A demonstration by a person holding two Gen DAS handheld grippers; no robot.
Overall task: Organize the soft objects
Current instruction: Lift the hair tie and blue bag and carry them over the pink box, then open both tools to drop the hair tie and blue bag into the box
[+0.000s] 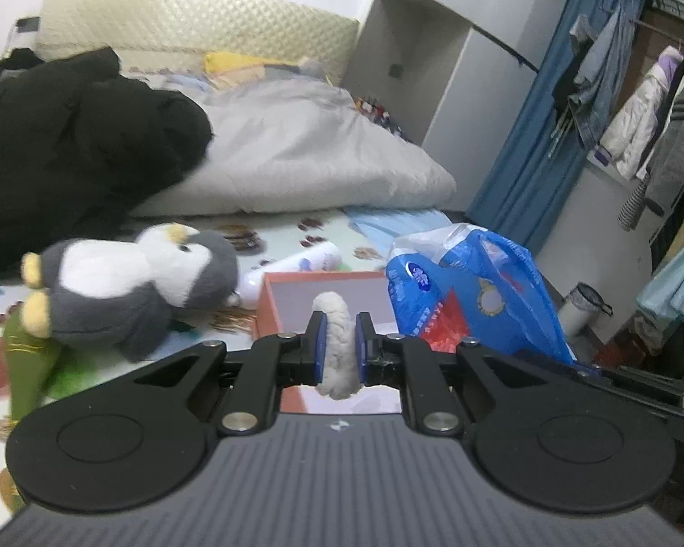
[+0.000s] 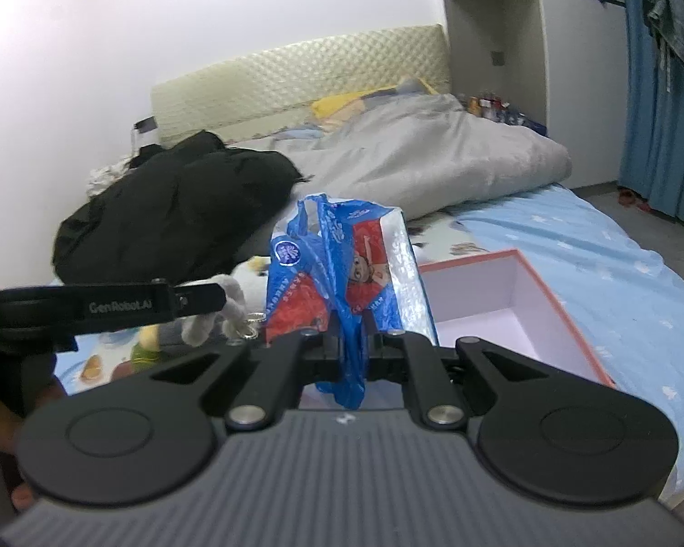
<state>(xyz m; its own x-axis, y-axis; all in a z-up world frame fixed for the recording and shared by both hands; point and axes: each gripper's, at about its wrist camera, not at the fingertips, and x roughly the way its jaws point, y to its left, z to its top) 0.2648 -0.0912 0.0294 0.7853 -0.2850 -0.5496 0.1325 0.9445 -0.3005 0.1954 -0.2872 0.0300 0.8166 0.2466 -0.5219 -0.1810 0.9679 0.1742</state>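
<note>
Left wrist view shows the left gripper (image 1: 340, 347) clamped on a small white fuzzy toy (image 1: 337, 346), held above the near edge of the open pink box (image 1: 269, 305) on the bed. Right wrist view shows the right gripper (image 2: 354, 350) pinched tight on the handle of the blue plastic bag (image 2: 342, 269), which hangs upright just left of the box (image 2: 565, 301). The step in hand looks like getting the fuzzy toy into a container. To do it well, the toy should be carried clear over the chosen rim before the pads let go, and the bag's mouth should be kept lifted and spread if the bag is the target; which container is meant I cannot tell. The box looks bare inside as far as its floor and walls show, though the near part is hidden behind the grippers. The bag's contents are not visible through its printed sides. A grey and white penguin plush (image 1: 132, 282) lies on its side on the bed (image 1: 296, 237) to the left of the box, not yet put away, beside a white bottle (image 1: 296, 264).
</note>
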